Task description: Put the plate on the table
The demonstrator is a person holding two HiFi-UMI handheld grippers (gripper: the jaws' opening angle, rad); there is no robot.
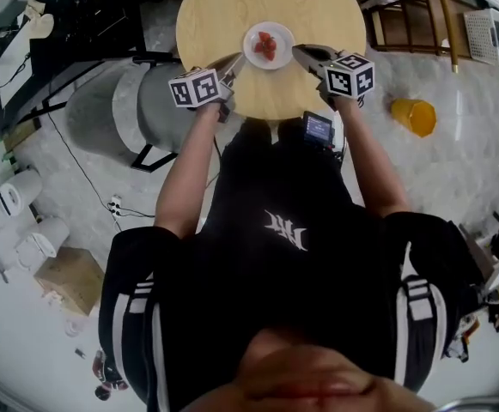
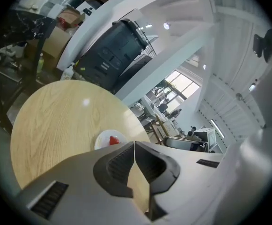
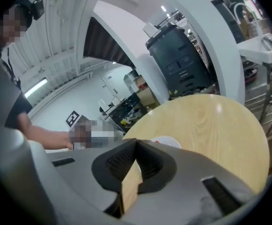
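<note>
A small white plate (image 1: 268,45) with red fruit pieces on it rests on the round wooden table (image 1: 232,7), near the table's front edge. My left gripper (image 1: 234,60) hovers just left of the plate, jaws shut with nothing between them. My right gripper (image 1: 301,51) hovers just right of it, also shut and empty. In the left gripper view the plate (image 2: 110,138) peeks over the closed left gripper (image 2: 134,144), apart from it. In the right gripper view only the plate's rim (image 3: 167,141) shows behind the closed right gripper (image 3: 136,142).
A grey rounded seat (image 1: 116,114) stands left of the table. An orange object (image 1: 414,116) lies on the floor to the right, and wooden furniture (image 1: 412,20) stands behind it. White appliances (image 1: 4,200) and a cardboard box (image 1: 69,277) sit at far left. A person's arm (image 3: 42,136) shows in the right gripper view.
</note>
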